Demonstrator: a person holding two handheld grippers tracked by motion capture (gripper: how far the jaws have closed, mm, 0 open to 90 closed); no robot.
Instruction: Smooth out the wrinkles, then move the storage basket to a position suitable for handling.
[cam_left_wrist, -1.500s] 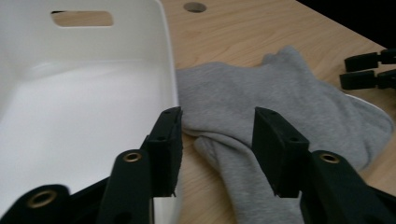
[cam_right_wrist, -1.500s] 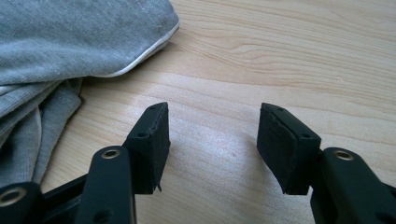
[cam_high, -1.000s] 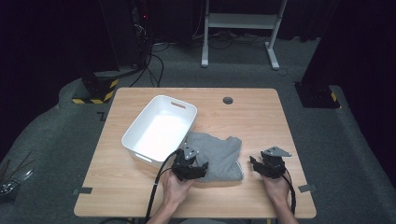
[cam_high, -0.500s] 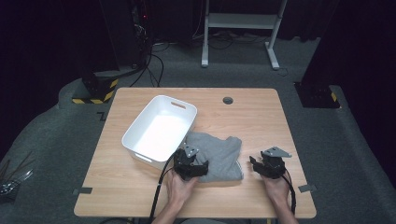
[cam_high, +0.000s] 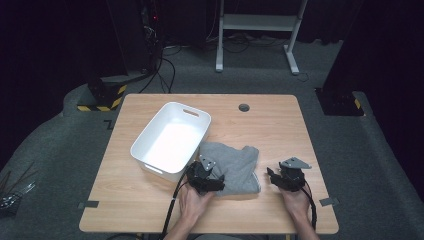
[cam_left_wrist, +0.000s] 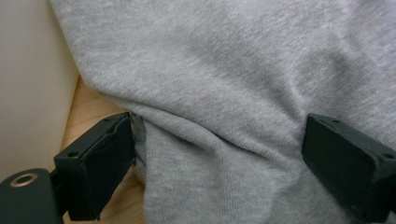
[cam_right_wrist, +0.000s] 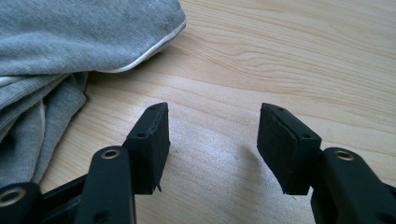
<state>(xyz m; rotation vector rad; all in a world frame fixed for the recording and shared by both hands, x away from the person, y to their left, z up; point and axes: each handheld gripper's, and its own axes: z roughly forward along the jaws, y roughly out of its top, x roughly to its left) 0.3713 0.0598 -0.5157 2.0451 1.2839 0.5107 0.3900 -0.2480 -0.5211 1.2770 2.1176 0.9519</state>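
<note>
Grey knit garment (cam_high: 231, 167) folded on table (cam_high: 280, 125), touching white bin (cam_high: 170, 140). Soft, light, floppy, will sag; pinch thick folded edge. Left gripper (cam_high: 212, 184) jaws just opening, fabric between. Right gripper (cam_high: 272, 176) open, empty.

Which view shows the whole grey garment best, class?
The high view: the folded garment lies entire on the table, beside the white tub. The left gripper view gives close-up fabric between open jaws; the right gripper view catches just a hemmed edge at its left.
</note>
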